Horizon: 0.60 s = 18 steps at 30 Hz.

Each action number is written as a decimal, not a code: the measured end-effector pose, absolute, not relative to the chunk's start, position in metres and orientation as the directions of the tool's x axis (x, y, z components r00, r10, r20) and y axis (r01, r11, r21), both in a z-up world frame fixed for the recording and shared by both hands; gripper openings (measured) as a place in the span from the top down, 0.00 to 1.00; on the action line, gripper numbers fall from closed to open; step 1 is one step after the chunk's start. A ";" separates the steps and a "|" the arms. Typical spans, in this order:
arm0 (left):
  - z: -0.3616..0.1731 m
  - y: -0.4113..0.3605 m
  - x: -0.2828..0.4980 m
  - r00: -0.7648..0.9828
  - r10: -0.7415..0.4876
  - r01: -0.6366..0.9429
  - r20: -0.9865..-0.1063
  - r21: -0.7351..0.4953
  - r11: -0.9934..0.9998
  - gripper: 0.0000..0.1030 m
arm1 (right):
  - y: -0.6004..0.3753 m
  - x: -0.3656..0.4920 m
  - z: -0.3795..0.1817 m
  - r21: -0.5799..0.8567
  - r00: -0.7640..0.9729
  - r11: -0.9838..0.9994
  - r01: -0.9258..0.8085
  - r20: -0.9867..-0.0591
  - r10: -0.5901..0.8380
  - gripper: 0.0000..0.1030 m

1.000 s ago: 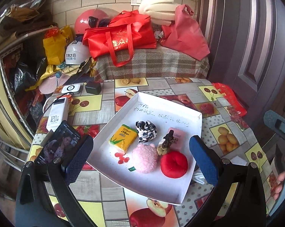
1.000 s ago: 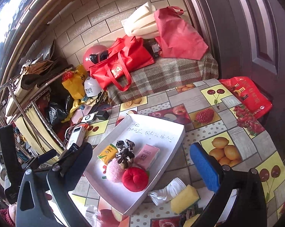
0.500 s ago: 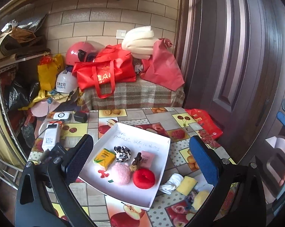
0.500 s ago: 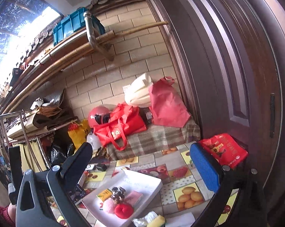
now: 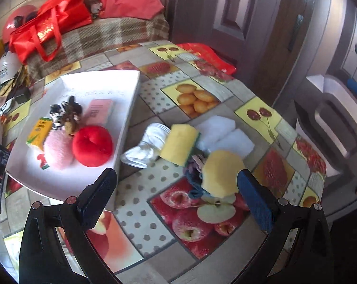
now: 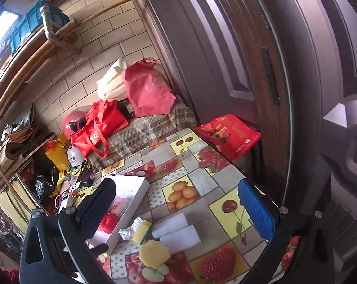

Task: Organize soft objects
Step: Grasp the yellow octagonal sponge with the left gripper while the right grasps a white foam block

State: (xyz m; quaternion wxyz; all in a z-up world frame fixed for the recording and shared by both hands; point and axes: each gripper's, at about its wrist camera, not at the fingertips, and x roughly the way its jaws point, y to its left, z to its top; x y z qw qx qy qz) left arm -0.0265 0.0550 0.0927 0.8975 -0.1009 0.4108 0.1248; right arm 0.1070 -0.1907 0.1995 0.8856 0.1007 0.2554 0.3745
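My left claw (image 5: 176, 195) has swung off the white tray (image 5: 88, 184) and now hangs, jaws spread and empty, over the loose heap on the fruit-print tablecloth (image 5: 140, 222) just right of it. Half a second ago this camera looked at the whole room; now the round yellow sponge (image 5: 222, 172) sits between my fingertips' line of reach, touching a dark bluish cloth (image 5: 192, 177). Beyond them lie the yellow-and-green scouring sponge (image 5: 179, 144), a rolled white sock (image 5: 145, 146) and two folded white cloths (image 5: 225, 136). In the tray, far left, the red plush ball (image 5: 93, 145), pink puff (image 5: 57, 150) and pink packet (image 5: 99, 112) are already gathered. My right claw (image 6: 176, 208), also spread and holding nothing, has dipped from the brick wall toward the same heap. By my reading, sorting resumes: the round sponge is the likely next pick for the tray.
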 end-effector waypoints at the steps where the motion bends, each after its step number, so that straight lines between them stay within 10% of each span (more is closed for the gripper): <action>1: 0.085 0.044 -0.018 0.619 0.145 -0.286 -0.772 -0.050 0.957 0.01 | -0.196 0.110 0.198 0.374 0.593 0.705 -0.602 -0.382 0.709 0.00; 10: 0.035 -0.008 0.040 0.520 0.268 -0.173 -0.811 0.207 0.963 0.03 | -0.226 0.132 0.182 0.389 0.610 0.741 -0.547 -0.422 0.671 0.00; 13: 0.027 -0.001 0.038 0.502 0.228 -0.178 -0.834 0.159 0.971 0.40 | -0.222 0.139 0.174 0.384 0.587 0.737 -0.556 -0.445 0.676 0.00; 18: 0.035 0.015 0.011 0.530 0.188 -0.244 -0.827 0.064 0.968 0.41 | -0.187 0.156 0.142 0.370 0.479 0.709 -0.601 -0.543 0.689 0.00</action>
